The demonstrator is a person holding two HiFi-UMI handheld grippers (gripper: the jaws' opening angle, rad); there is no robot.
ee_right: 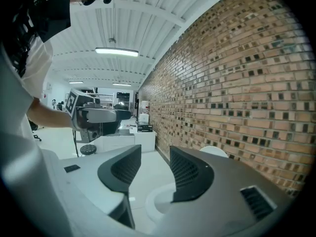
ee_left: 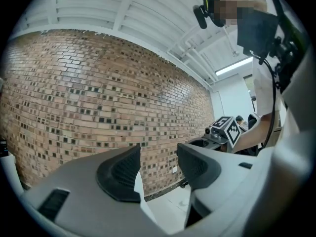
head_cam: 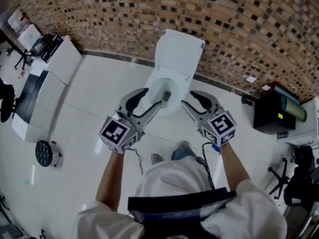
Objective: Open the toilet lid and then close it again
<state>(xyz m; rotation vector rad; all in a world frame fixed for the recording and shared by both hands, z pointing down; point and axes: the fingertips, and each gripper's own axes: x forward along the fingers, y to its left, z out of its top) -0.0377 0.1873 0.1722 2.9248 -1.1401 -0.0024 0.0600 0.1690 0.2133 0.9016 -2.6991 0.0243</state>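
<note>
Where the mottled brown brick wall (head_cam: pixel 99 14) meets the glossy white tiled floor (head_cam: pixel 94 98), the following are entered.

1. White ceramic toilet (head_cam: pixel 158 78), standing with its back to the wall and its bowl facing the person. Its white plastic lid (head_cam: pixel 178 51) is raised and leans back toward the bricks, leaving the bowl uncovered.

2. Left gripper (head_cam: pixel 152 98), grey two-jaw tool with a marker cube, held just in front of the bowl at its left side. In the left gripper view its black ribbed pads (ee_left: pixel 121 174) stand partly apart with only wall and floor showing between them. Nothing is held.

3. Right gripper (head_cam: pixel 188 98), matching tool, held at the bowl's right front. In the right gripper view the jaws stand moderately apart. The bowl's rim shows below the gap, apart from the pads, and the top of the lid shows past the right jaw. Nothing is held.

4. Person, in a white short-sleeved top (head_cam: pixel 179 183), standing directly before the toilet, with grey shoes (head_cam: pixel 185 146) near its base.

5. White boxy cabinets (head_cam: pixel 55 63) along the left, well apart from the toilet, with a black round wheeled base (head_cam: pixel 44 153) near them on the floor.

6. Black box (head_cam: pixel 271 116) at the right by the wall, with a green cylinder (head_cam: pixel 294 109) lying on top of it.
</note>
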